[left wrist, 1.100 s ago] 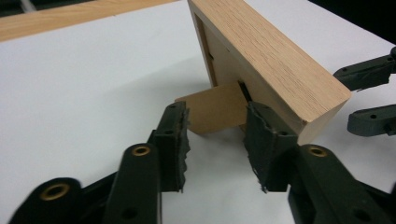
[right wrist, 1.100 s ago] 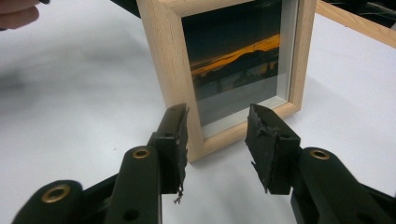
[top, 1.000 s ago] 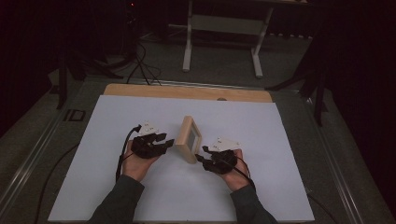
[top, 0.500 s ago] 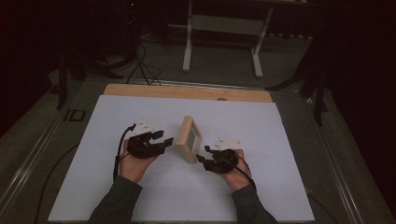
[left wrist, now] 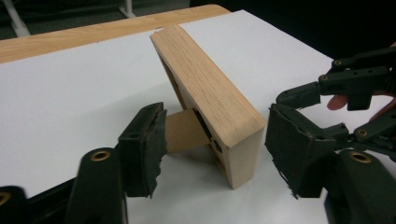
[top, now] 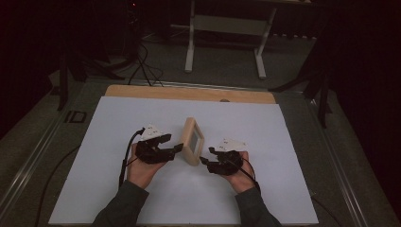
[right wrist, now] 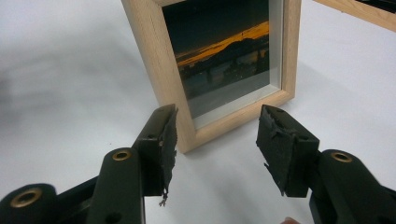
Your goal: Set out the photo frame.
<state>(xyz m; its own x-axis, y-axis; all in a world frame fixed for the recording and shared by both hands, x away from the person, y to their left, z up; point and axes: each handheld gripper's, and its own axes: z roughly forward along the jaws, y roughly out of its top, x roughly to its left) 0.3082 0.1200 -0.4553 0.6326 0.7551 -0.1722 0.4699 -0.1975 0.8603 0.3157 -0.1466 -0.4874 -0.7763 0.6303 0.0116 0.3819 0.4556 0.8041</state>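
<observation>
The light wooden picture frame (top: 193, 141), a sunset photo behind its glass, stands propped near the middle of the white-covered desk (top: 283, 142), leaning back on a thin brown easel flap (left wrist: 184, 130) at its rear. It stands free, touched by neither claw.

The left claw (top: 176, 147) sits just beside the frame's back, and its jaws have just been opening; they now stand wide, with the frame's lower corner and the flap between them but no pad pressing. The right claw (top: 204, 161) waits at the front, near the bottom corner of the frame, jaws likewise just opened wide and holding nothing.

Here is the risk, as it looks. That flap is the only support, and the left claw's near pad (left wrist: 149, 140) is close to it. A small sideways nudge as the hand draws away could fold the flap in, and the frame would likely drop onto its back. From the front, a brush by the right claw on the bottom rail could slide the foot along the smooth desk cover and tip the frame face-down, glass first.
</observation>
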